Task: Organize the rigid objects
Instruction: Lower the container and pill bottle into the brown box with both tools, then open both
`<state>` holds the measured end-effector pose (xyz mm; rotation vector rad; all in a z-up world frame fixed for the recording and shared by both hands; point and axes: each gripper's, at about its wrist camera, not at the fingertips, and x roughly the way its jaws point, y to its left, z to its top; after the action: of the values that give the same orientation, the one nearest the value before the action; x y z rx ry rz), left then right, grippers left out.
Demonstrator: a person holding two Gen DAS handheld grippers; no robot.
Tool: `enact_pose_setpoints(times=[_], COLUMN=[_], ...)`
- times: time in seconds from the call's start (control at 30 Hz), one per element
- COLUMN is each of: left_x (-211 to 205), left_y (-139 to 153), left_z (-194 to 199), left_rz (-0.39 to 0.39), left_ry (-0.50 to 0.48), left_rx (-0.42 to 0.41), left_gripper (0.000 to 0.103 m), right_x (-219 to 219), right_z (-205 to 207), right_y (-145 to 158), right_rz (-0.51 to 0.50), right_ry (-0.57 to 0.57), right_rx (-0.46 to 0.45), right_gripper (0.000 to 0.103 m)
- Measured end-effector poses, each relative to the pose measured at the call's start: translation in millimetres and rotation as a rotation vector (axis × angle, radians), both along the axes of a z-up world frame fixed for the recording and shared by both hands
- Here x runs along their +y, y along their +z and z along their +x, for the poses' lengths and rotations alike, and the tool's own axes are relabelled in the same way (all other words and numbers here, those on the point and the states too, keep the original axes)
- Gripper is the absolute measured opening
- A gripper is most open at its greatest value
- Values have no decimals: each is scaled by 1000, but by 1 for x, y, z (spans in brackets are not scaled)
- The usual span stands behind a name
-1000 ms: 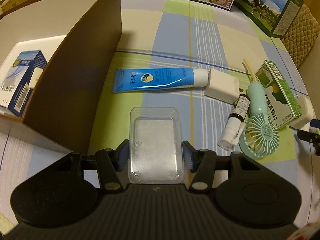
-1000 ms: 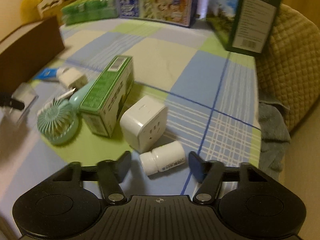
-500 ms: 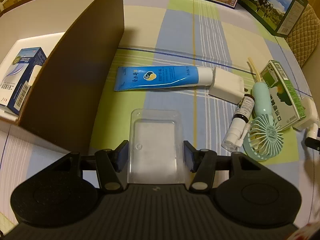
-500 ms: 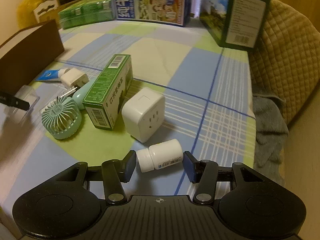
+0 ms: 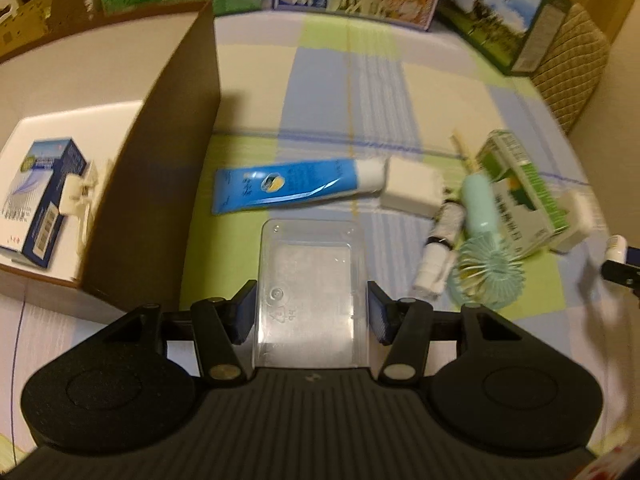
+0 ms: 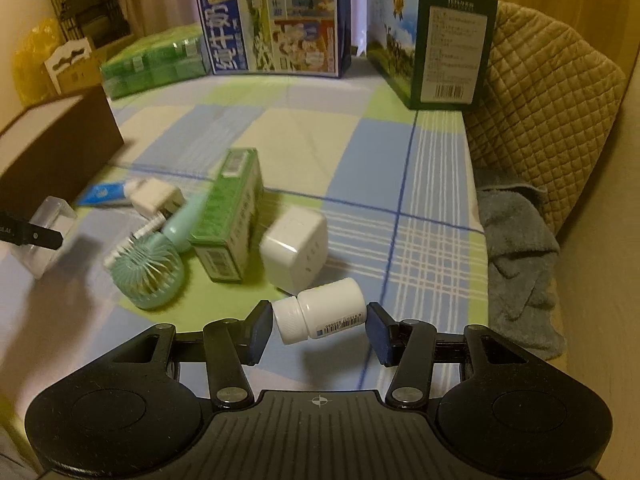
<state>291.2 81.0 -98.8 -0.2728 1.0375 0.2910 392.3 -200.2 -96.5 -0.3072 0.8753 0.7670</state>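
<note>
A clear tray [image 5: 310, 288] is held between the pads of the left tongs [image 5: 311, 316], lifted a little over the checked cloth [image 5: 320, 100]. A white bottle [image 6: 320, 316] is pinched end to end by the right tongs [image 6: 318, 330], cap on the left, off the cloth. A brown box [image 5: 160, 184] stands at the left with a blue carton [image 5: 42, 196] inside it. On the cloth a blue tube [image 5: 288, 186], a white plug [image 6: 296, 250], a green carton [image 6: 232, 216] and a small green fan [image 6: 150, 272] are seen lying close together.
</note>
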Motion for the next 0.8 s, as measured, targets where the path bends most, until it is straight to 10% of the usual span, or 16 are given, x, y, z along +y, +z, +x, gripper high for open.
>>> enact_pose_setpoints(times=[0.8], left_x=[134], left_y=[113], left_z=[-106], left_rz=[61], left_ry=[86], left_rx=[-231], left_gripper=[51], right_x=[213], right_z=[-131], right_y=[86], right_rz=[284], right_ry=[362], right_rx=[15], right_gripper=[48])
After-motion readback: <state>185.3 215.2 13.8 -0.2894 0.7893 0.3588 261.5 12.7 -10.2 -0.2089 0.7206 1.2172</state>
